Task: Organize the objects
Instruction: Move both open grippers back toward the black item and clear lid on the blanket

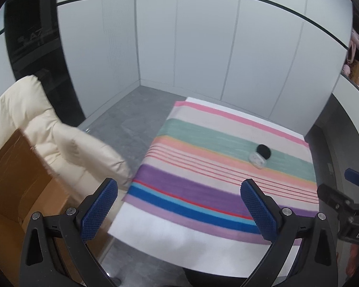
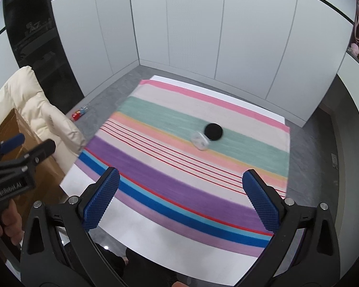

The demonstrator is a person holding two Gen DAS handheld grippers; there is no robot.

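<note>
My left gripper (image 1: 179,205) stands wide apart, nothing between its knurled blue pads (image 1: 100,209); my right gripper (image 2: 181,199) is spread just as wide and empty; both hang above the striped woven cloth (image 2: 170,186) on the white table (image 2: 136,224); the flat round black lid (image 2: 213,131) lies on the green band, touching a small clear plastic jar (image 2: 199,141); a puffy cream jacket (image 1: 59,141) drapes over a brown cardboard box (image 1: 14,179).
</note>
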